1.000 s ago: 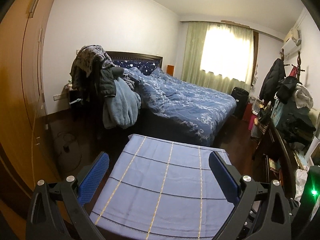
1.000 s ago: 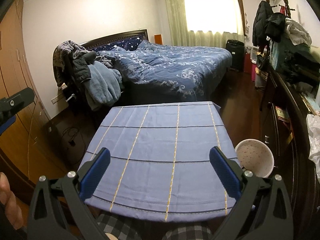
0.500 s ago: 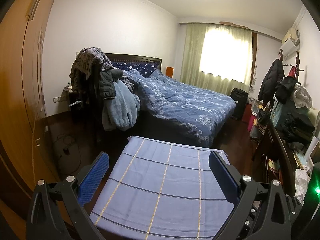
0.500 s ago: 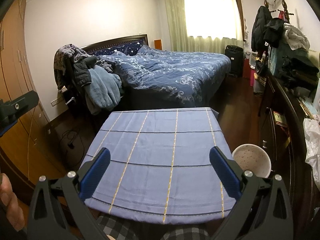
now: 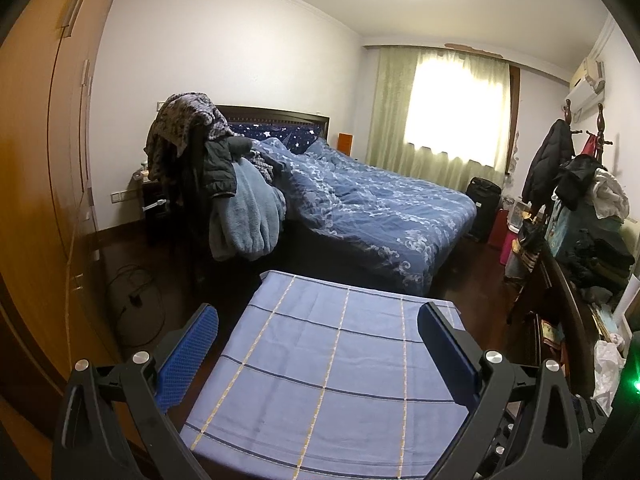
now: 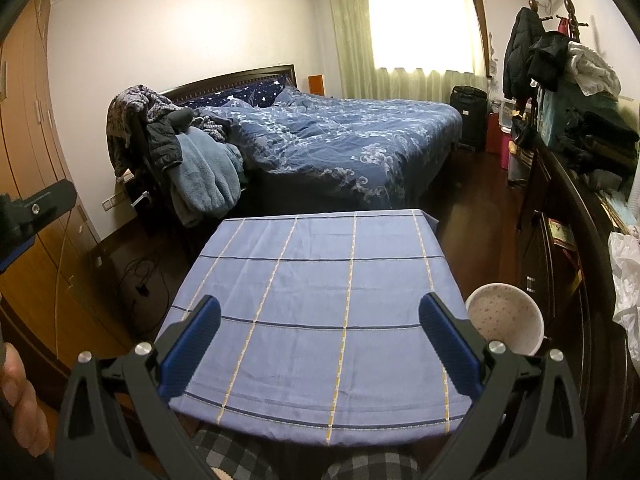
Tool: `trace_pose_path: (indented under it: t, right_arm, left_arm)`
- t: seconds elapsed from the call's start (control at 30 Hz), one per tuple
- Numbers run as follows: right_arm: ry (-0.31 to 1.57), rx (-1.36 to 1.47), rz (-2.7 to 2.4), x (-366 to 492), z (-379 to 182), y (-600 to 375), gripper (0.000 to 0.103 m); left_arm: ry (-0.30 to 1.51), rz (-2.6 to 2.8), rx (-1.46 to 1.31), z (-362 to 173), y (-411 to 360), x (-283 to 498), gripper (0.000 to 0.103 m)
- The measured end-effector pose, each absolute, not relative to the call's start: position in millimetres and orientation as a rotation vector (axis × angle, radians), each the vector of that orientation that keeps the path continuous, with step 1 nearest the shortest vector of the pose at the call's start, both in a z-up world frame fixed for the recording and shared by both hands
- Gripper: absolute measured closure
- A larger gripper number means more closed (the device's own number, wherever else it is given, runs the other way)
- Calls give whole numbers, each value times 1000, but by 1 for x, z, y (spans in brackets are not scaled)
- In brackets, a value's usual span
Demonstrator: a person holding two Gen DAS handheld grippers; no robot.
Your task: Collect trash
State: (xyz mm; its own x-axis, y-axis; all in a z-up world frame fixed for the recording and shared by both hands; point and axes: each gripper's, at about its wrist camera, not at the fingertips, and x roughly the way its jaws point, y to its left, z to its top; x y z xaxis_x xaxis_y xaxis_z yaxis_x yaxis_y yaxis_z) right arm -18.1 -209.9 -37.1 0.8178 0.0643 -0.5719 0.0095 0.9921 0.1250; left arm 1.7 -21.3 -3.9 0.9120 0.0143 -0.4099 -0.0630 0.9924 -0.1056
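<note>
A small table under a blue checked cloth (image 5: 320, 380) fills the near ground of both views, and nothing lies on the cloth (image 6: 312, 272). My left gripper (image 5: 318, 312) hangs open over it with nothing between its blue pads. Over the table's near edge my right gripper (image 6: 320, 304) is also open and holds nothing. A pale speckled round bin (image 6: 506, 316) stands on the floor just right of the table. A crumpled white plastic bag (image 6: 628, 280) lies at the far right, also seen in the left wrist view (image 5: 608, 364).
A bed with a blue quilt (image 5: 380, 208) lies beyond the table, and a chair heaped with clothes (image 6: 192, 168) stands left of it. Wooden wardrobes (image 5: 44, 160) line the left. A dark cluttered dresser (image 6: 568, 208) runs along the right. A hand (image 6: 20, 400) shows at lower left.
Both views have shifted only slightly, with the table sitting a little lower in the frames. Both grippers stay open and nothing has been picked up.
</note>
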Motion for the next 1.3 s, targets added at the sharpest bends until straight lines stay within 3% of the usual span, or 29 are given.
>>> trace_pose_path:
  t: [1.3]
  right_arm:
    - [618, 123, 30, -18, -40, -210, 3]
  left_arm:
    - [422, 41, -118, -3, -23, 2, 4]
